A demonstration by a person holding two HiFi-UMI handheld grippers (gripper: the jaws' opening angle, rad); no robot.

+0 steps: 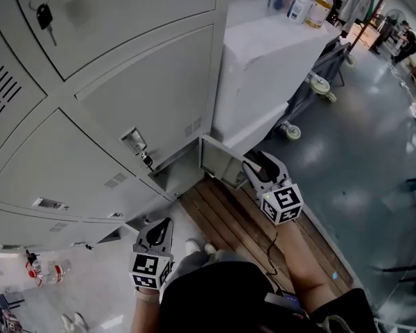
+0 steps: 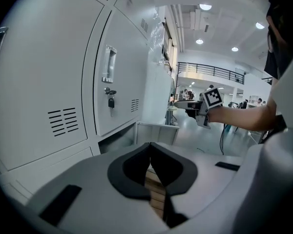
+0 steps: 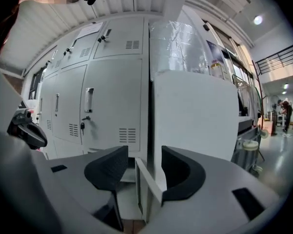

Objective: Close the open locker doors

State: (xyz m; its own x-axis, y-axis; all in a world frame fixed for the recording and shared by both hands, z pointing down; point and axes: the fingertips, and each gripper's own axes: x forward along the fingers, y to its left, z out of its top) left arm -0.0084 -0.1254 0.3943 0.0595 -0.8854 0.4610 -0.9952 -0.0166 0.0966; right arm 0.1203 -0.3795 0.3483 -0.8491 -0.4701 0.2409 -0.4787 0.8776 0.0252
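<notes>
The locker bank runs off the left edge of the head view, so I cannot see its full extent. A key hangs from one upper lock.

My left claw sits low beside the plank flooring. Its own view shows the jaws drawn together and holding nothing, with only planks visible through the slit beneath them.

Next, the open bottom door juts out from the lowest compartment. That compartment is a dark recess in every view, and I cannot make out any contents.

My right claw is at the door's free edge. The right gripper view shows the jaws moderately apart with the door edge standing between them, nearer the right pad and not clamped. In the head view the claw's body hides this.

Furthest right stands a white counter carrying bottles; their labels are too small to read.
</notes>
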